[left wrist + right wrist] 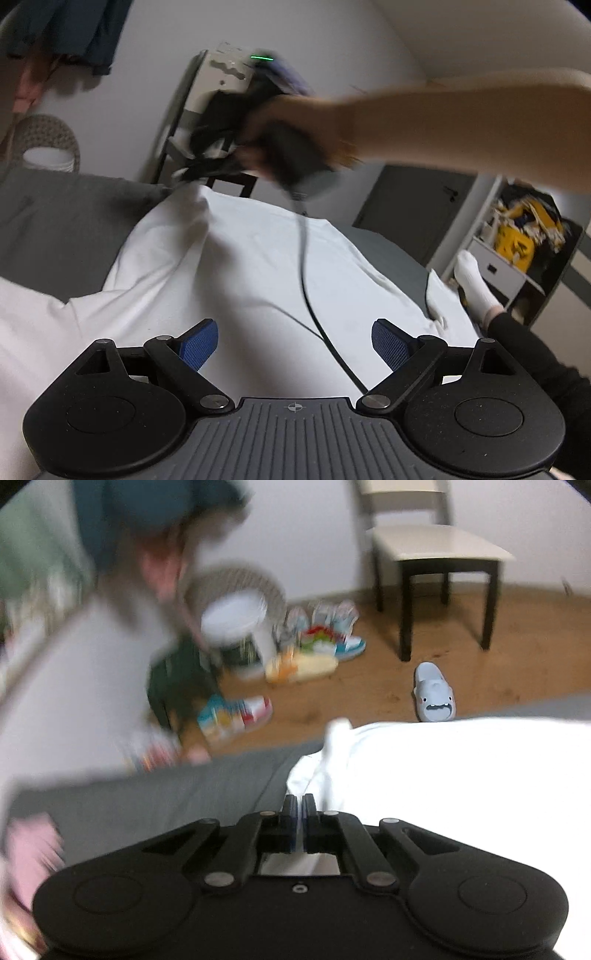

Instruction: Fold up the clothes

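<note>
**Op A:** Biggest thing first: I've got the grey bed (55,221) across the middle of the left wrist view, and the white garment (240,266) spread over it, filling the centre and running to the lower left of the frame. In the right wrist view its edge sits at lower right, with the bed's grey to the left of it.

**Op B:** Which step do you judge we're in?

**Op A:** A fold being carried over, I'd say. My right gripper (207,147) shows in the upper middle of the left view, blurred, held in a hand (295,125), and a peak of white cloth rises to it. In its own view the right tongs (299,812) are pressed together; a thin pale strip seems pinched between them, so I take them as clamped on the garment.

**Op B:** And the left?

**Op A:** My left gripper (293,343) hangs above the cloth at the bottom of the frame, blue pads (199,343) wide apart, holding nothing. A black cable (306,280) trails across the garment.

**Op B:** Next?

**Op A:** I'd need the left to take a matching edge so the fold lies even.
</note>
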`<state>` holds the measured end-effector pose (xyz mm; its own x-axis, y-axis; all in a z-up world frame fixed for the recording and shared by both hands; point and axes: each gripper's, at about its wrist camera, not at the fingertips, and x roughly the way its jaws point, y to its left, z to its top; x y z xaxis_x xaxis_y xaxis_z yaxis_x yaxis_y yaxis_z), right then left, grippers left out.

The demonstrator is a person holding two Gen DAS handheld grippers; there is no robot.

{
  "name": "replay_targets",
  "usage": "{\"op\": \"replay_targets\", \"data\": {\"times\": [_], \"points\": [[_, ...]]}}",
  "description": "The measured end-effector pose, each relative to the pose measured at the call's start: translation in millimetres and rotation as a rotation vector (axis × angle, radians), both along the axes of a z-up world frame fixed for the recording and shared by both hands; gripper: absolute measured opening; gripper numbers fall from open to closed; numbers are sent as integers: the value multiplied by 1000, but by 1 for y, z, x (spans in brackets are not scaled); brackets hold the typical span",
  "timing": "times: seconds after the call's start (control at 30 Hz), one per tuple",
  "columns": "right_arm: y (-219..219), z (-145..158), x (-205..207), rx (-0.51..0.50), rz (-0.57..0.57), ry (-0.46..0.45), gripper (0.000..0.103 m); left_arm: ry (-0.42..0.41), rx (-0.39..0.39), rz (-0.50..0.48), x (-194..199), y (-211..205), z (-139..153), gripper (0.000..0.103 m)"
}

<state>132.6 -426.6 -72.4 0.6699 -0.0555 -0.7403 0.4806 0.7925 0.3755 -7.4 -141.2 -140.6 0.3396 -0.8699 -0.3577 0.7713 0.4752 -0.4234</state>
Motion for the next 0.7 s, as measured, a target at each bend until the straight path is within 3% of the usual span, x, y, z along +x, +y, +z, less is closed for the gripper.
{"op": "replay_targets", "data": {"times": [0.07,0.17,0.27,0.33,0.47,0.6,0.7], "points": [[-27,1,-33,53,-83,-82,3,-3,1,6,-1,-1,0,91],[-62,-9,-74,96,-207,-95,3,-27,25,5,-5,-4,-3,91],[-65,-11,-78,63,-163,-57,10,-50,52,0,-9,-9,-5,91],[-47,0,-63,24,-71,-58,25,-55,60,-6,-8,-8,-3,91],[18,27,-11,-128,162,-44,31,-56,71,-16,-7,-9,-2,91],[83,16,55,-334,308,160,34,-44,74,-20,-5,-10,-2,91],[103,-12,84,-448,299,292,34,-28,73,-18,-3,-9,-3,91]]}}
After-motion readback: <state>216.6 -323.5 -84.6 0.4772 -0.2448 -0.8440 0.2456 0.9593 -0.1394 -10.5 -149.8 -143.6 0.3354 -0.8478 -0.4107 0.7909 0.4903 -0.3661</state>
